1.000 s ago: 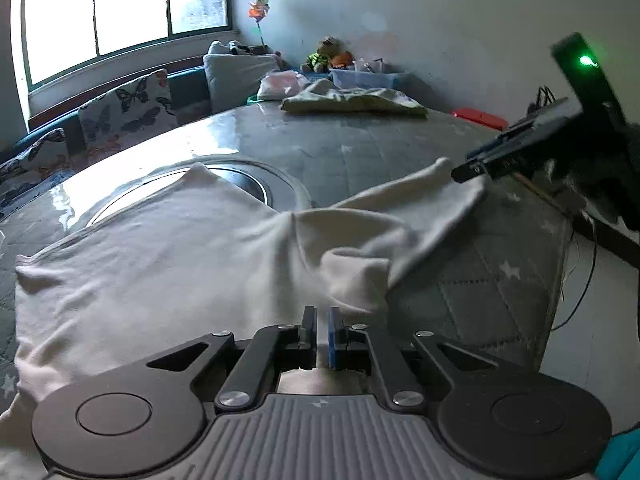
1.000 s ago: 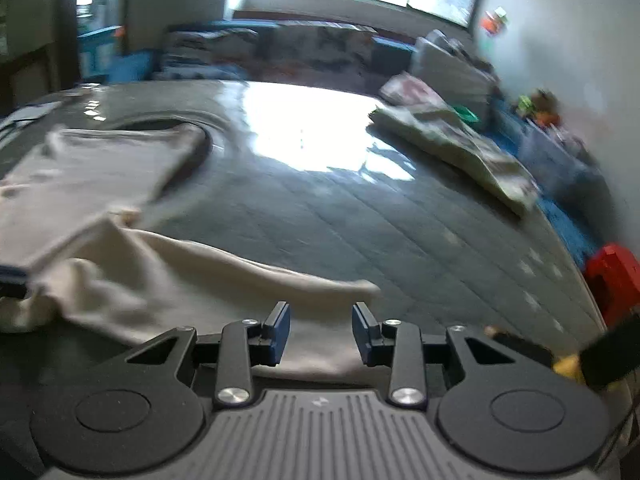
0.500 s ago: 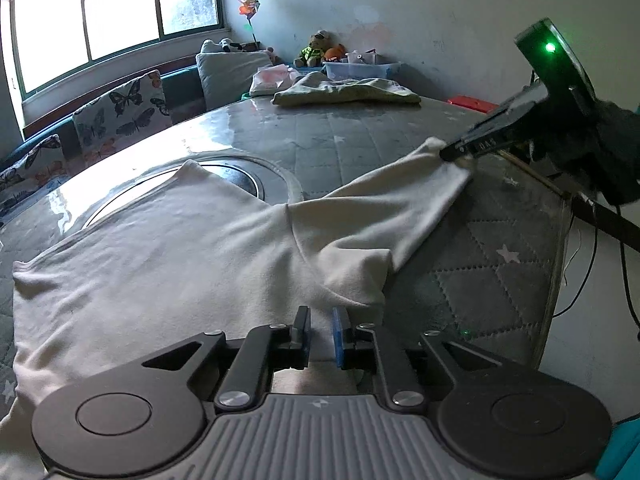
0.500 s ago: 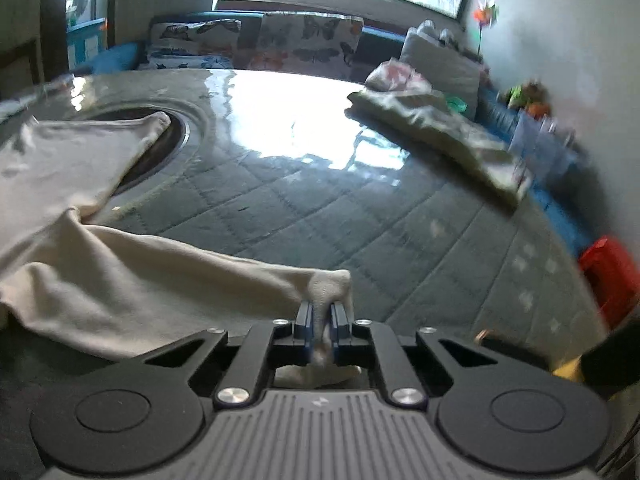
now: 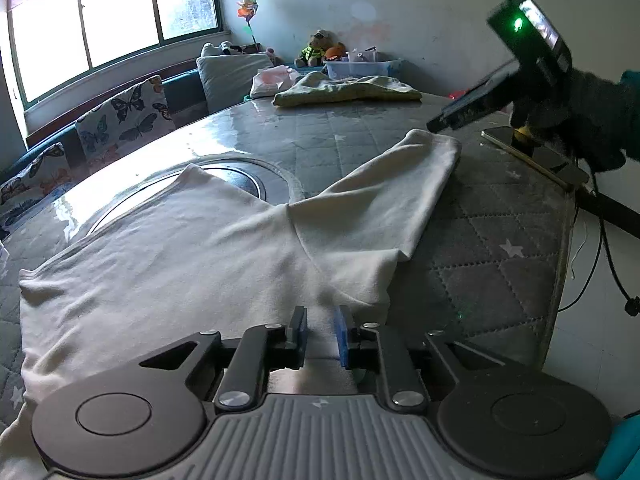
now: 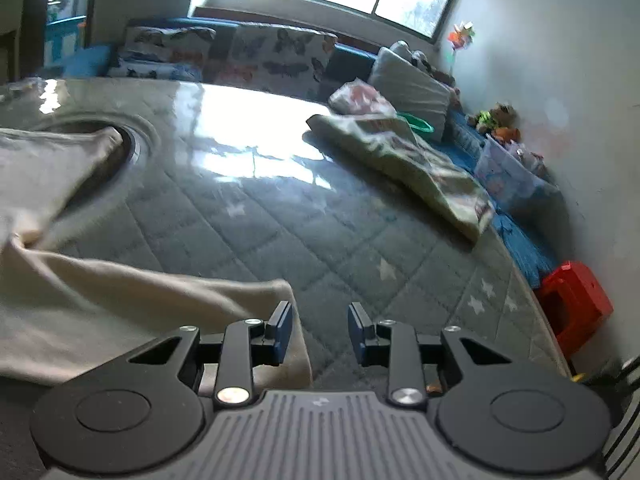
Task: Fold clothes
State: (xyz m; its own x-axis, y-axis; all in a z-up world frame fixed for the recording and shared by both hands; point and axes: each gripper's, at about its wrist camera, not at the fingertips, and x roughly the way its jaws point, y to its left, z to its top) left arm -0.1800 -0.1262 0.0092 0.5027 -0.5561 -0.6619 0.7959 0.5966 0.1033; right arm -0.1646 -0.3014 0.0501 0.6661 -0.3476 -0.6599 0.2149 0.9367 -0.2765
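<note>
The left tool [image 5: 322, 334] hangs low over the near edge of the cream garment [image 5: 168, 264], its jaws opening a little with cloth lying between them; the pads no longer look pressed on the fabric. The garment is spread flat on the quilted table [image 5: 492, 256], body toward the left, one sleeve [image 5: 396, 192] stretched out toward the far right. The right tool [image 6: 319, 334] sits just beyond the sleeve's cuff [image 6: 256, 292], jaws opening and nothing between them; the cuff lies beside its left finger [image 6: 280, 328].

The likely trouble is judged from this layout. With both tools letting go, the sleeve may spring back or stay crooked, so a fold starting here could come out skewed. The left pads, parting over loose cloth, could snag and drag the hem when the tool lifts. A phone [image 5: 532, 156] near the table's right edge, beneath the right hand [image 5: 576, 108], could be knocked off by a sweep.

Farther off, a second folded cloth [image 5: 344, 90] rests at the table's far side. Beyond it, a clear plastic bin [image 6: 508, 172] stands by the wall; its contents are too blurred to name, though soft toys [image 6: 496, 118] sit beside it.
</note>
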